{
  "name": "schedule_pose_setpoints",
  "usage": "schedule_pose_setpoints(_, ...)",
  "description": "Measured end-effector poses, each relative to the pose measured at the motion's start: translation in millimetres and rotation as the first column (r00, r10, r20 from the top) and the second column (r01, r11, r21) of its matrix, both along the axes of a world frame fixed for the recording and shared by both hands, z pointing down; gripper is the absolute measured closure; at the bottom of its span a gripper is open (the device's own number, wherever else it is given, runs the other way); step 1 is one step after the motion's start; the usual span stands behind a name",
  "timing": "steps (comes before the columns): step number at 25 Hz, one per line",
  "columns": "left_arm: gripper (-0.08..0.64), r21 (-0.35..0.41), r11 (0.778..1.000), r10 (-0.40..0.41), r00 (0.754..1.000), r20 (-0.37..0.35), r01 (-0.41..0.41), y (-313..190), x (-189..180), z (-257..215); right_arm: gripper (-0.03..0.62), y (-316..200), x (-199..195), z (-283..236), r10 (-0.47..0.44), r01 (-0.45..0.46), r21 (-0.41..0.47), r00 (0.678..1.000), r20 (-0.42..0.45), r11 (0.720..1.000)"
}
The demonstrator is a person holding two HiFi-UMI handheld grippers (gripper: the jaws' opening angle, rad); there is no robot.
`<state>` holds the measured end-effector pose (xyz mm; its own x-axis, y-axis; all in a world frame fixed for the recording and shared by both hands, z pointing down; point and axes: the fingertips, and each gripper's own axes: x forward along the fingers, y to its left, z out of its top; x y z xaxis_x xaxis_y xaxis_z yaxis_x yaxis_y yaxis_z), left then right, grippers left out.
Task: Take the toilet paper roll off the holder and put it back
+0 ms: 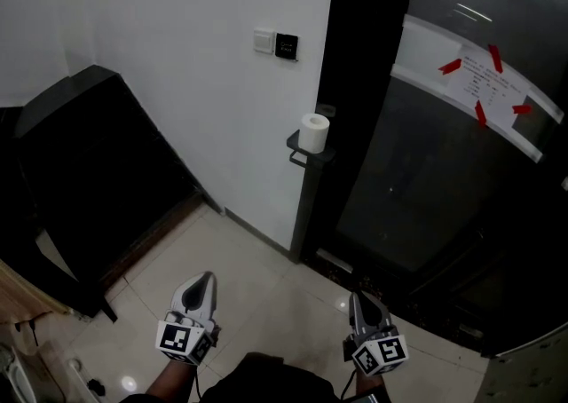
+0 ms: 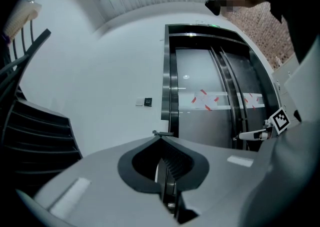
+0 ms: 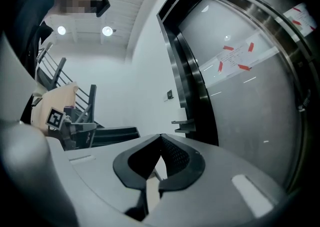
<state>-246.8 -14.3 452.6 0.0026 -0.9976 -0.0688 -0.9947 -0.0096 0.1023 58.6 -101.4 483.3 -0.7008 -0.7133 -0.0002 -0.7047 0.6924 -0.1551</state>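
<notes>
A white toilet paper roll (image 1: pixel 313 132) stands upright on a small black holder shelf (image 1: pixel 308 155), on top of a dark post beside the white wall. Both grippers are low in the head view, well short of the roll and pointing toward it. My left gripper (image 1: pixel 208 278) is shut with nothing between its jaws; its tips meet in the left gripper view (image 2: pixel 161 138), just under the distant shelf (image 2: pixel 163 133). My right gripper (image 1: pixel 358 297) is shut too and holds nothing (image 3: pixel 160 135); the shelf (image 3: pixel 183 125) lies ahead of it, slightly right.
A black staircase (image 1: pixel 98 170) fills the left side. Two wall switches (image 1: pixel 286 46) sit above the roll. A dark curved glass door (image 1: pixel 426 179) with a red-taped paper notice (image 1: pixel 484 82) stands to the right. Pale floor tiles (image 1: pixel 266 286) lie between me and the post.
</notes>
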Motion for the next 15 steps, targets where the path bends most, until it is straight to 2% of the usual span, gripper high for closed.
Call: schedule_pose_setpoints(15, 0.558, 0.039, 0.999, -0.037, 0.999, -0.02, 0.038, 11, -12, -3, 0.58, 6, -12, -18, -0.033, 0.034, 0.045, 0.999, -0.009, 0.998)
